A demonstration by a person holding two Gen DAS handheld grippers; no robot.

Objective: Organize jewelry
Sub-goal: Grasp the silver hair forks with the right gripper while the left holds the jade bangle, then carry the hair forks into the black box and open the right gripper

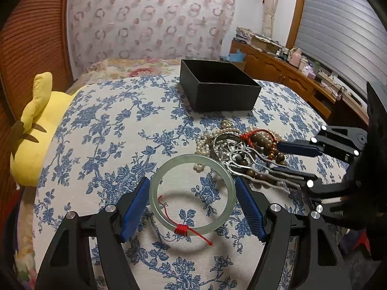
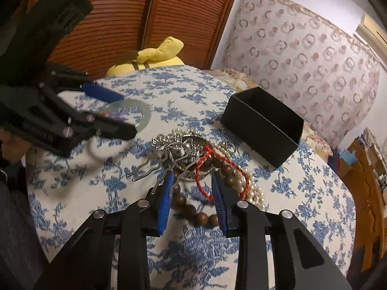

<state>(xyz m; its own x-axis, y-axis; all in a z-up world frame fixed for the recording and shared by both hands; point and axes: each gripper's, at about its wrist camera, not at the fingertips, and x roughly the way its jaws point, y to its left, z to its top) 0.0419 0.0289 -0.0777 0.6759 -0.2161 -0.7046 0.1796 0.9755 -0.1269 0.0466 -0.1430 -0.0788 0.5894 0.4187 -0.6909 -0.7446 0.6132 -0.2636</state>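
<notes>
A pale green jade bangle (image 1: 192, 197) with red thread wound on it is held between the blue pads of my left gripper (image 1: 192, 193), lifted above the cloth with its shadow below. It also shows in the right wrist view (image 2: 145, 114). A pile of jewelry (image 1: 244, 149) lies to the right: pearls, silver hairpins, a red cord and brown wooden beads (image 2: 193, 211). My right gripper (image 2: 192, 181) is open, its pads astride the beads and red cord (image 2: 205, 169). An open black box (image 1: 217, 88) stands behind the pile.
A blue floral cloth (image 1: 108, 133) covers the round surface. A yellow plush toy (image 1: 33, 130) lies at its left edge. A wooden sideboard with clutter (image 1: 302, 72) stands at the right, and wooden shutter doors (image 2: 145, 19) at the back.
</notes>
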